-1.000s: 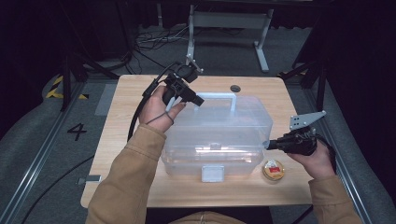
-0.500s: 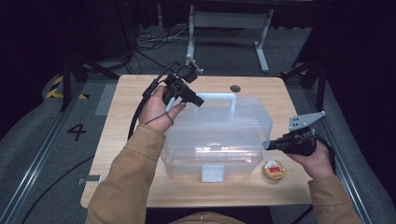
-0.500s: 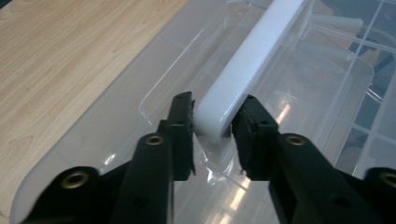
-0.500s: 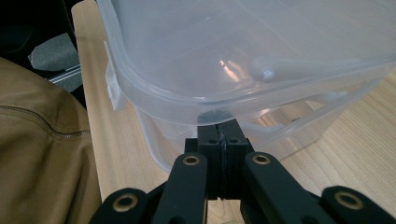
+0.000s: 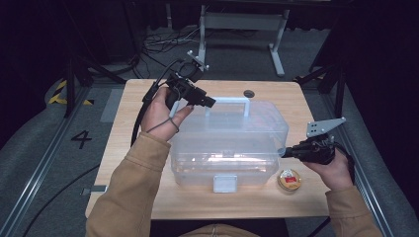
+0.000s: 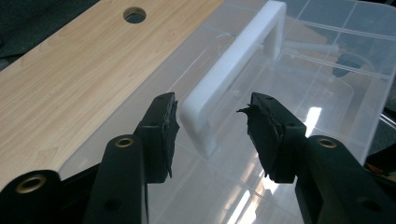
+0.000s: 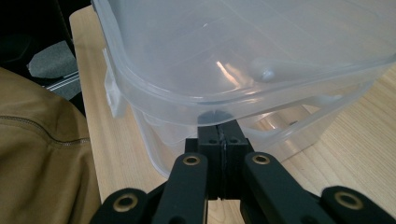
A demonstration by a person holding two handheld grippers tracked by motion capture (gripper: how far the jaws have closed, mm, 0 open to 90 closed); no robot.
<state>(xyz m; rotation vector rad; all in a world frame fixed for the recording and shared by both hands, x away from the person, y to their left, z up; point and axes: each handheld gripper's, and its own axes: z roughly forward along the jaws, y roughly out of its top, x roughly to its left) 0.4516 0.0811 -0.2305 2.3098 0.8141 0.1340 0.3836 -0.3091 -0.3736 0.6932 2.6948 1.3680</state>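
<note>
The box (image 5: 230, 143) sits mid-table. The left gripper (image 6: 212, 128) has just been opening its jaws, which straddle the handle (image 6: 233, 70) without touching. The right gripper (image 7: 219, 128), jaws closed, presses the lid's right edge.

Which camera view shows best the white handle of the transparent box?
The left gripper view: the white handle lies large just beyond the open left gripper, untouched. The high view shows it small on the lid. The right gripper view gives the box's corner.
</note>
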